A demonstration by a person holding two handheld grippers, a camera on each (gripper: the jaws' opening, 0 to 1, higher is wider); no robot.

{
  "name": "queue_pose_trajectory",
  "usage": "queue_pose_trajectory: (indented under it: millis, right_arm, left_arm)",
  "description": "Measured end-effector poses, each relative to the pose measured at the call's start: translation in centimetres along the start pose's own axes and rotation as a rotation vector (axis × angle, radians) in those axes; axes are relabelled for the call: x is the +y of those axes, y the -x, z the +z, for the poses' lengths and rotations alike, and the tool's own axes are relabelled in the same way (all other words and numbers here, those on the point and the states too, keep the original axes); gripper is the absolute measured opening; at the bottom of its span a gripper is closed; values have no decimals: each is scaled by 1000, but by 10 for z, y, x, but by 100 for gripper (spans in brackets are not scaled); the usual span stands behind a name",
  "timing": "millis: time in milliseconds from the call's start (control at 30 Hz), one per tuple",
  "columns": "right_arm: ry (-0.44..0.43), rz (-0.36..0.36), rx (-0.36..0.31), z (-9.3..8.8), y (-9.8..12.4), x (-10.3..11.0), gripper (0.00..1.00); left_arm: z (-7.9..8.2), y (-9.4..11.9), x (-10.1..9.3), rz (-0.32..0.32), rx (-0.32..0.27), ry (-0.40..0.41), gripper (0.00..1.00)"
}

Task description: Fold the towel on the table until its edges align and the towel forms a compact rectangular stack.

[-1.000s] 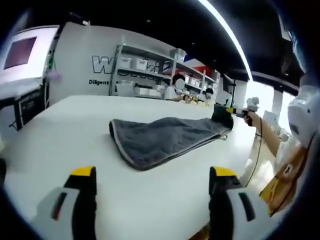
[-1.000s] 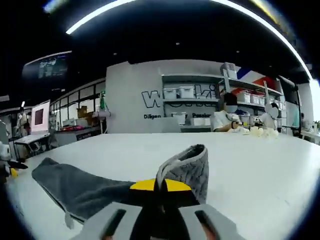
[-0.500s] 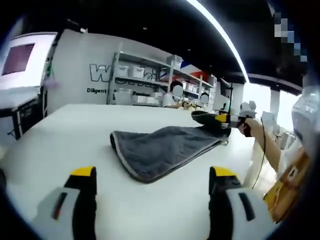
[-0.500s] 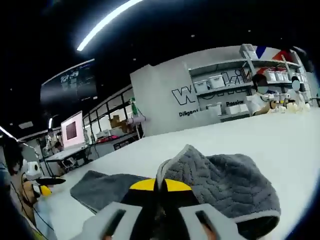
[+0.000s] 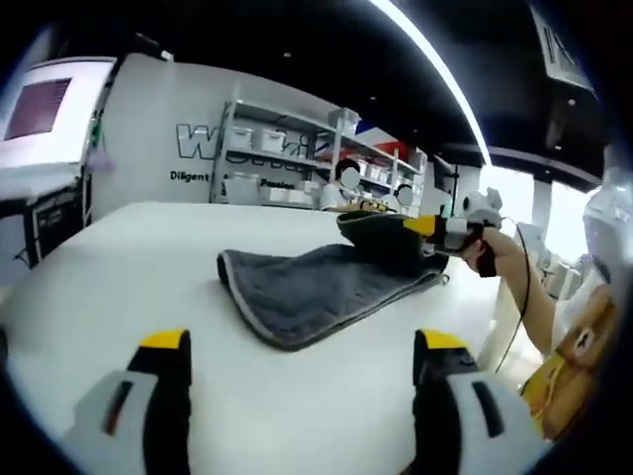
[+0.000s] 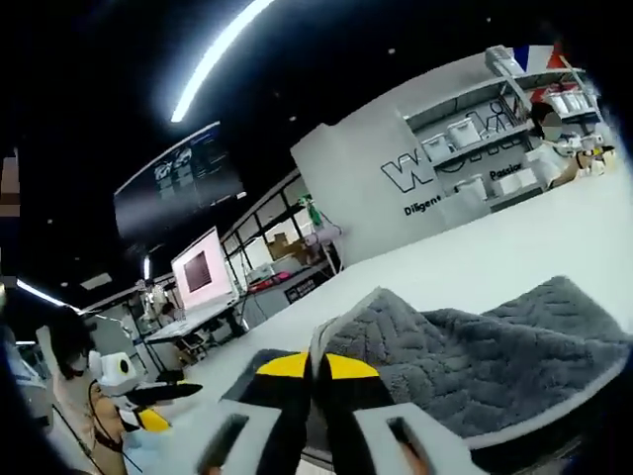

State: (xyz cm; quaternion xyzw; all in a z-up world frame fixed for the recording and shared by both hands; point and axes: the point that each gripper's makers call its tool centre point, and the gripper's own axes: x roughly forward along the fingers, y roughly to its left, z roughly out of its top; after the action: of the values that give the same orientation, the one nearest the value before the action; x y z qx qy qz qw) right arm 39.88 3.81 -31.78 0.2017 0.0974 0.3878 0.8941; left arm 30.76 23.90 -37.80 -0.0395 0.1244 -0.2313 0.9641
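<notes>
Where it lies lengthwise toward the right gripper point(image 6: 315, 388), grey towel point(image 5: 316, 287), far end lifted

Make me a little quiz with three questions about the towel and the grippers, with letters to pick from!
1. Where does the towel lie?
A. on the white table
B. on a shelf
C. on the floor

2. What colour is the towel?
A. red
B. dark grey
C. bright green

3. What is the right gripper doing?
A. hanging open over the table
B. lying on the floor
C. pinching a towel corner and lifting it

Answers:
1. A, the left gripper view shows most of the towel spread on the white tabletop.
2. B, the cloth is dark grey with a paler edge in both views.
3. C, its jaws are shut on the fabric, and the left gripper view shows that end raised off the table, while the left gripper is open.
</notes>
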Motion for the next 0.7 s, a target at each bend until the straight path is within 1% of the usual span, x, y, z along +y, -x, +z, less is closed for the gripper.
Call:
queue_pose_trajectory:
  millis: [67,133,200,267,333,367,400,467,533,567,600,633,700]
  right_arm:
    - [-10,23,16,-8,-11,11,5]
    - [-65,62,13,-14,-22,26,5]
    - [-68,60,3,-15,-32,34,5]
    - [-90,87,-35,-9,-42,48,5]
    - [-81,123,-35,-8,-54,66,5]
    - [-67,126,-34,-10,-60,73,5]
    - [-45,134,-19,-14,-66,79,5]
    - [-38,139,-1,-22,-75,86,5]
    - [-32,172,51,-38,-84,99,5]
    - [-15,175,71,-44,-89,103,5]
    - [-17,177,85,-50,-93,106,5]
    - [-21,179,90,-53,-97,110,5]
    - [-3,185,104,-60,-102,117,5]
  left_arm:
    - [-1,2,1,8,2,3,98]
    - [-1,4,1,10,-3,7,98]
    - [0,5,1,15,-9,9,98]
    - [0,7,2,22,-12,11,98]
    - [1,8,3,30,-14,15,98]
    - [1,9,4,33,-15,17,98]
    - [2,10,4,36,-18,18,98]
    - [2,13,5,43,-22,18,98]
    - [3,15,6,50,-25,21,98]
    - [2,16,7,53,-25,21,98]
    - [2,16,7,56,-25,24,98]
    - [1,17,8,59,-25,26,98]
    - [0,19,8,63,-26,33,98]
